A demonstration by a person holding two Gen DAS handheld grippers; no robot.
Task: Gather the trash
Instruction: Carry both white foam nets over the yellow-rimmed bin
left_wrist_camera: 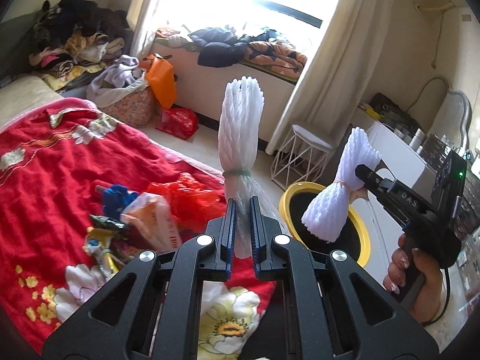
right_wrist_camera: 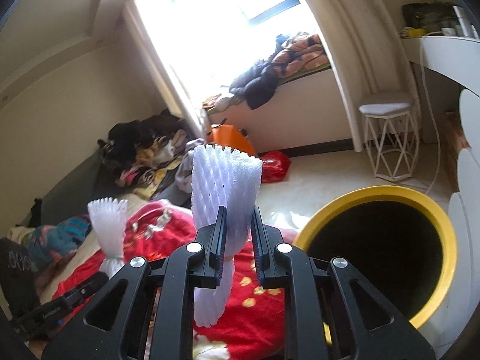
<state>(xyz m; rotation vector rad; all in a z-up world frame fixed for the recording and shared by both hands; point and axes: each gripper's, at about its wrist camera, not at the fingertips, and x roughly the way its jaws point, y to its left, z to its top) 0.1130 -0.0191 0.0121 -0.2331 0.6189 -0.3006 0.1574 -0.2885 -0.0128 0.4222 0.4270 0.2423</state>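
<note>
My left gripper (left_wrist_camera: pixel 243 202) is shut on a white foam net bundle (left_wrist_camera: pixel 240 126) tied with a green band, held upright above the red bed cover. My right gripper (right_wrist_camera: pixel 238 213) is shut on a second white foam net bundle (right_wrist_camera: pixel 225 180). In the left wrist view that second bundle (left_wrist_camera: pixel 339 192) hangs over the mouth of the yellow-rimmed bin (left_wrist_camera: pixel 357 222), held by the right gripper (left_wrist_camera: pixel 360 171). The bin (right_wrist_camera: pixel 438 219) is to the right in the right wrist view. The left bundle (right_wrist_camera: pixel 109 228) shows there at the left.
More trash lies on the red flowered bed cover (left_wrist_camera: pixel 51 162): a red plastic bag (left_wrist_camera: pixel 192 192), a pale printed bag (left_wrist_camera: pixel 153 219), blue and yellow wrappers (left_wrist_camera: pixel 117 198). A white wire stool (left_wrist_camera: pixel 303 156), a red bag on the floor (left_wrist_camera: pixel 178 123) and a clothes-covered window bench (left_wrist_camera: pixel 249 48) stand beyond.
</note>
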